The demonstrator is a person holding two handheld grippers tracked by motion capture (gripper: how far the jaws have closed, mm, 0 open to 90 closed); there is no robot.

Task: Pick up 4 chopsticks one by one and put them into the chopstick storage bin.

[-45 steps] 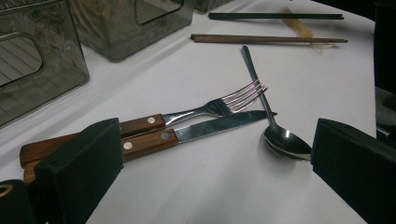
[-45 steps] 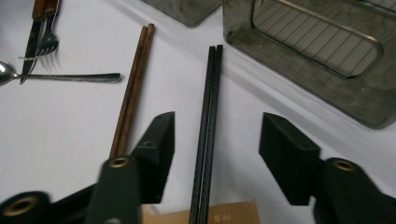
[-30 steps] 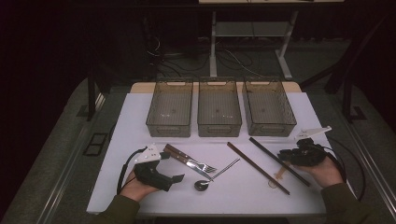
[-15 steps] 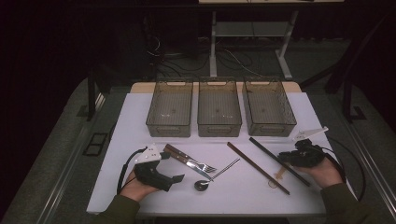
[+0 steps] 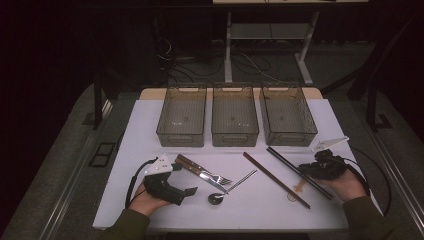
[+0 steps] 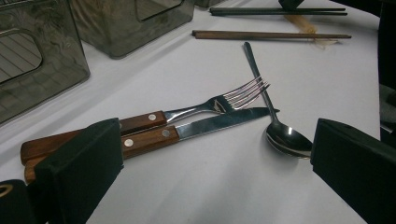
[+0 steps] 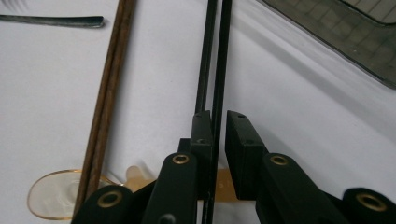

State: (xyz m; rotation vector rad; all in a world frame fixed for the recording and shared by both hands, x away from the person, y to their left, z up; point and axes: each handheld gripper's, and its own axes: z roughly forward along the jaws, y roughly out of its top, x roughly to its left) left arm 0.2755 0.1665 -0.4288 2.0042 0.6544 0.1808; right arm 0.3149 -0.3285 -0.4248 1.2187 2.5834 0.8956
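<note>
Two black chopsticks [image 7: 219, 56] lie side by side on the white table, right of centre [image 5: 295, 170]. My right gripper [image 7: 219, 116] is lowered onto them and its jaws have just been closing. One stick runs between the pads, and a sliver of table shows beside the right pad [image 7: 243, 140]. My left gripper [image 6: 210, 158] rests at the front left [image 5: 186, 194], wide open with nothing in it. Ahead of it lie a wood-handled knife [image 6: 205, 123], a matching fork [image 6: 219, 102] and a steel spoon [image 6: 285, 137].
A pair of brown chopsticks [image 5: 275, 179] lies left of the black pair. A small clear amber spoon [image 7: 51, 191] sits under their near ends. Three smoky plastic bins [image 5: 182, 135] [image 5: 235, 135] [image 5: 290, 135] stand in a row at the back of the table.
</note>
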